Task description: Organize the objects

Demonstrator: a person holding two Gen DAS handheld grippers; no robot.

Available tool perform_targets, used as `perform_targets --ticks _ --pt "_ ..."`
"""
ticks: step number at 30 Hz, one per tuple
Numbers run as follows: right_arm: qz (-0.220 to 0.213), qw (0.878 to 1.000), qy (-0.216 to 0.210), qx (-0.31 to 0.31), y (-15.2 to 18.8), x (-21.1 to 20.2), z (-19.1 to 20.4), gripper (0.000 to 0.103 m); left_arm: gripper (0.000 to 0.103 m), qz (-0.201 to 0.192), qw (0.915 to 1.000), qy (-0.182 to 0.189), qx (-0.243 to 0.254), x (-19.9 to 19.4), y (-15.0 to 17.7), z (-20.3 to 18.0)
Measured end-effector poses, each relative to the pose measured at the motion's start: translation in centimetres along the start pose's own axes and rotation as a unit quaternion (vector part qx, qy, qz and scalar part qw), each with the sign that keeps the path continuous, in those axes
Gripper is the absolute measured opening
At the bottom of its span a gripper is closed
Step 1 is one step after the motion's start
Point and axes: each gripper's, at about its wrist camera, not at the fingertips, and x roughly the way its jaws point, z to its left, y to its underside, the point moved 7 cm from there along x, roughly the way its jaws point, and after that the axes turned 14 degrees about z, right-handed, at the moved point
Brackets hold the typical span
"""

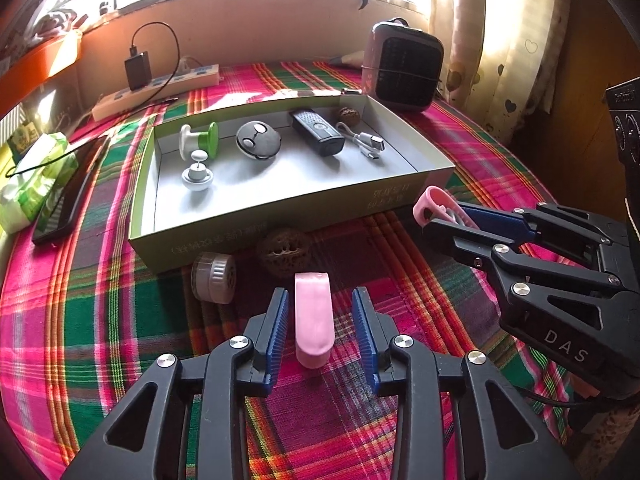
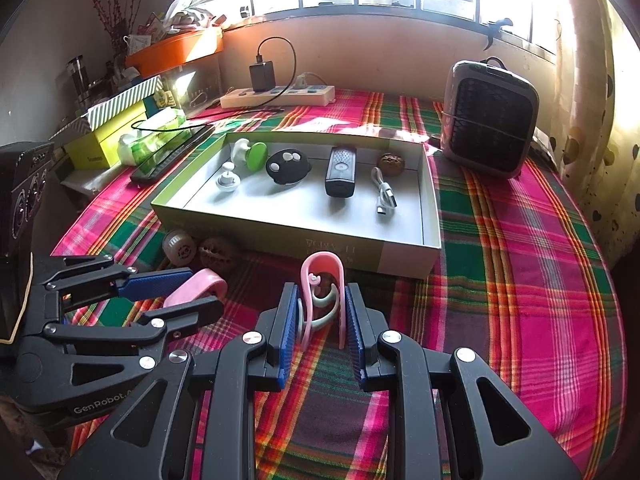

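Plaid-covered bench [image 1: 460,288] carries a box [image 1: 280,216] ahead of both jaws: left gripper [image 1: 320,312] released around a pink clip [image 1: 313,316], right gripper [image 2: 321,320] grasping a pink hook [image 2: 324,280].

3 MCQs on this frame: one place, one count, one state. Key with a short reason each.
1. Where is the walnut outside the box?
A. against its near wall
B. beside the heater
C. on the power strip

2. How many items lie in the box?
A. four
B. six
C. eight

3. State of the left gripper?
A. shut on the walnut
B. open around the pink clip
C. shut, empty

Key: A, it sits at the near wall; B, six count inside; B, gaps show either side of the clip.
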Motion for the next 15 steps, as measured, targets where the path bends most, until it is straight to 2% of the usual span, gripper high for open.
perform_targets --ticks 11,15 --pt "0.004 1.0 -0.004 -0.002 0.2 0.31 0.12 0.025 0.03 -0.001 0.9998 -0.015 -0.013 0.79 -0.39 0.37" --pt "0.005 1.0 -0.004 -0.003 0.21 0.34 0.17 0.024 0.022 -0.002 0.9996 -0.024 -0.016 0.78 -0.42 0.5"
